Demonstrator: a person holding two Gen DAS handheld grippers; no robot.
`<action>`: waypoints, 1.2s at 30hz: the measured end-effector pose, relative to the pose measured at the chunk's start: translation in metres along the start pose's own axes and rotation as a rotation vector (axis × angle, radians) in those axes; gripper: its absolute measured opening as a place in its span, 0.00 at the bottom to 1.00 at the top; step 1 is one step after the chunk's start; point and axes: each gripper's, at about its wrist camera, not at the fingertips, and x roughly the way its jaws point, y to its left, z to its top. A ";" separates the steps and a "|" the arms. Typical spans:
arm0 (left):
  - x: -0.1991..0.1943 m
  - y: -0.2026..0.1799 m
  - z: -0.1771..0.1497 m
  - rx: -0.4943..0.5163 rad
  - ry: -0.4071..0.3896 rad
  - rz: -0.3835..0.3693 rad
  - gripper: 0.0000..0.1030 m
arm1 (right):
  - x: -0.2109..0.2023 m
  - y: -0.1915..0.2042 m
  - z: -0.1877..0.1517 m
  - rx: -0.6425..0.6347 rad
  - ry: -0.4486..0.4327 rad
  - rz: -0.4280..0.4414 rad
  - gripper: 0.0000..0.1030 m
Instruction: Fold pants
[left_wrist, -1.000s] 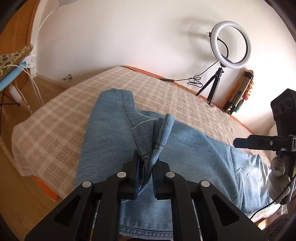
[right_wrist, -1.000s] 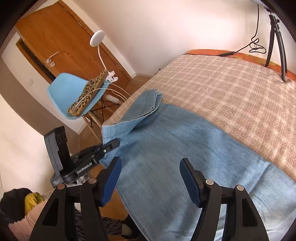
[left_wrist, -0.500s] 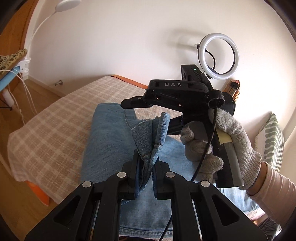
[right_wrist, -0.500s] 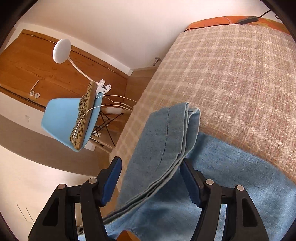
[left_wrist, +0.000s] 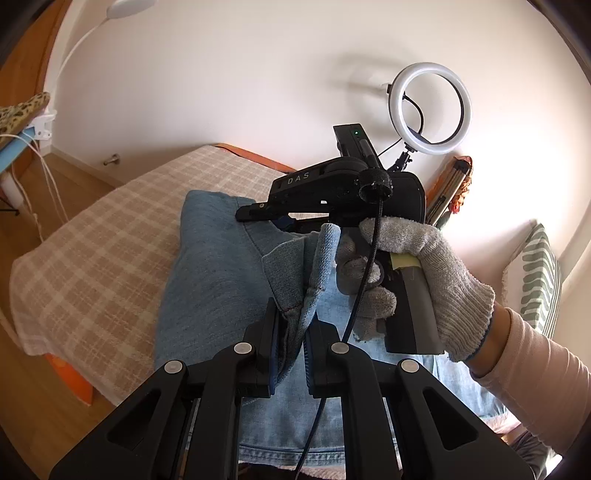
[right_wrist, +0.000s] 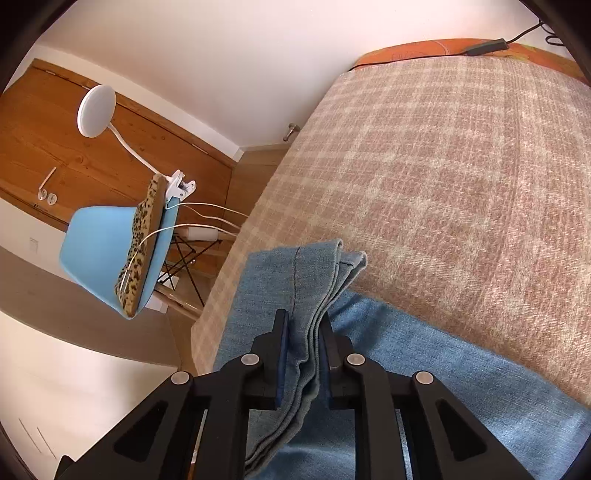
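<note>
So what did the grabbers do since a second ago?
The right gripper swung across to the jeans' folded leg ends and its jaws have just been closing onto them. The left gripper stayed clamped on its denim bunch; the jeans lie on the blanket as before.

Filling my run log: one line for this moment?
left gripper: shut on blue denim pants | right gripper: just closed on pants' stacked edges | plaid bedspread
</note>
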 end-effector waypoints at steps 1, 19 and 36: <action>0.001 -0.002 -0.001 0.004 0.004 -0.002 0.09 | -0.007 -0.001 0.000 -0.008 -0.015 -0.007 0.10; 0.013 -0.081 -0.013 0.157 0.046 -0.121 0.09 | -0.119 -0.019 -0.024 -0.130 -0.163 -0.247 0.07; 0.033 -0.185 -0.032 0.288 0.120 -0.335 0.09 | -0.248 -0.091 -0.074 -0.042 -0.305 -0.384 0.07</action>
